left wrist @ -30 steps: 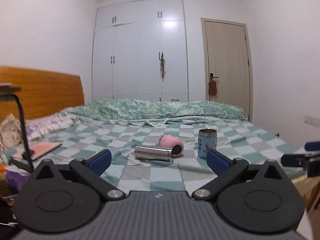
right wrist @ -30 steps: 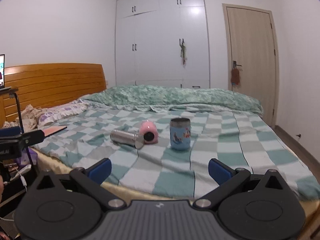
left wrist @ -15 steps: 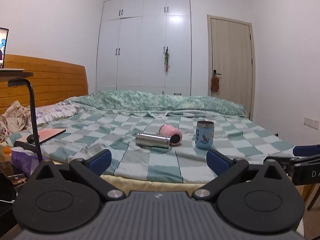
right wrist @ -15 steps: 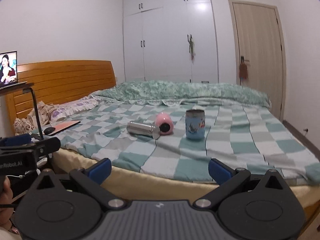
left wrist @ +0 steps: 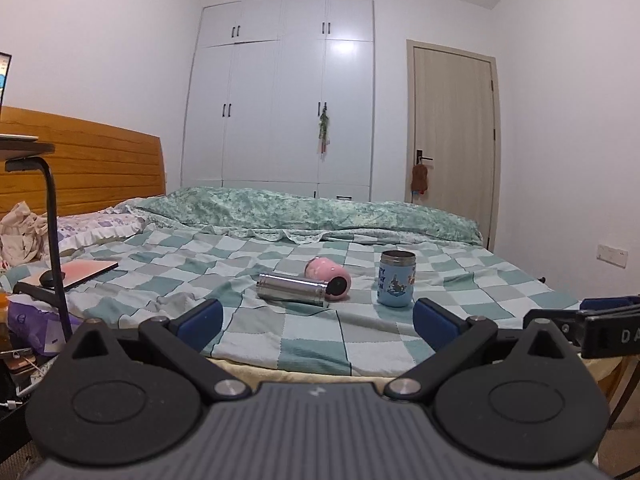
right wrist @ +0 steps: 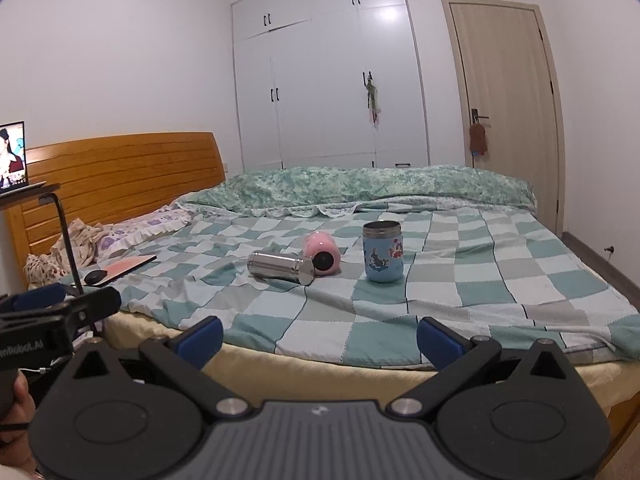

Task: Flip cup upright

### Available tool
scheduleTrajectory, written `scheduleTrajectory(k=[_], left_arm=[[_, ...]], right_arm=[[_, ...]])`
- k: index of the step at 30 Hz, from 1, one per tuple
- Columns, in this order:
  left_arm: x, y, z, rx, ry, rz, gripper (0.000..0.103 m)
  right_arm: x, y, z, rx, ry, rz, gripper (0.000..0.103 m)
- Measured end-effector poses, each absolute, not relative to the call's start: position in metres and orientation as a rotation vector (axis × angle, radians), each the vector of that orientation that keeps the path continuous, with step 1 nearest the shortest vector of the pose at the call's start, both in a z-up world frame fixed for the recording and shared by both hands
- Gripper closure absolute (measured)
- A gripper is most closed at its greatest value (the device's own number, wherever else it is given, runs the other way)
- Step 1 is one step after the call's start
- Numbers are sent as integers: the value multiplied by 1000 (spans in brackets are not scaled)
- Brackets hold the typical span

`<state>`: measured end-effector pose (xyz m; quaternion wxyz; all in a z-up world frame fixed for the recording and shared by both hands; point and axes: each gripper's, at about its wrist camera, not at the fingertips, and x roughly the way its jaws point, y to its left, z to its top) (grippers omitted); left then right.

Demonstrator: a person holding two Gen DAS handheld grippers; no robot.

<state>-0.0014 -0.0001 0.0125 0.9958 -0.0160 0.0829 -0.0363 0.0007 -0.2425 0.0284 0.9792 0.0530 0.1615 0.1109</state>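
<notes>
Three cups sit on the checked bedspread (left wrist: 280, 328). A steel cup (left wrist: 291, 289) lies on its side; it also shows in the right wrist view (right wrist: 280, 267). A pink cup (left wrist: 328, 274) lies on its side behind it, seen too in the right wrist view (right wrist: 322, 253). A blue cartoon cup (left wrist: 396, 278) stands upright to the right, also in the right wrist view (right wrist: 383, 251). My left gripper (left wrist: 316, 322) is open and empty, off the bed's near edge. My right gripper (right wrist: 318, 338) is open and empty, also short of the bed.
A black stand (left wrist: 52, 236) with a small table rises at the left beside the bed. A pink notebook and mouse (right wrist: 120, 269) lie near the pillow. A rolled duvet (left wrist: 304, 214) runs along the bed's far side. Wardrobe and door stand behind.
Both grippers have pulled back from the bed and risen slightly; the cups look farther away. The cups have not moved. Both grippers stay open.
</notes>
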Motion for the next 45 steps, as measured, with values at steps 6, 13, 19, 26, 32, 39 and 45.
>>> scheduleTrajectory(k=[6, 13, 19, 26, 32, 39, 45], left_arm=[[4, -1, 11, -39, 195, -84, 0], [10, 1, 7, -62, 246, -92, 0], [10, -1, 7, -49, 241, -91, 0], [10, -4, 9, -29, 240, -97, 0], [8, -7, 9, -15, 227, -98, 0], [12, -7, 7, -31, 247, -90, 0], [13, -3, 7, -45, 263, -82, 0]], right_arm=[[3, -241, 26, 108, 339, 227, 0], [5, -240, 27, 100, 340, 221, 0], [4, -239, 27, 104, 340, 218, 0], [6, -240, 26, 107, 348, 216, 0], [5, -237, 26, 94, 338, 221, 0], [6, -239, 25, 104, 350, 221, 0], [6, -239, 24, 105, 352, 218, 0]])
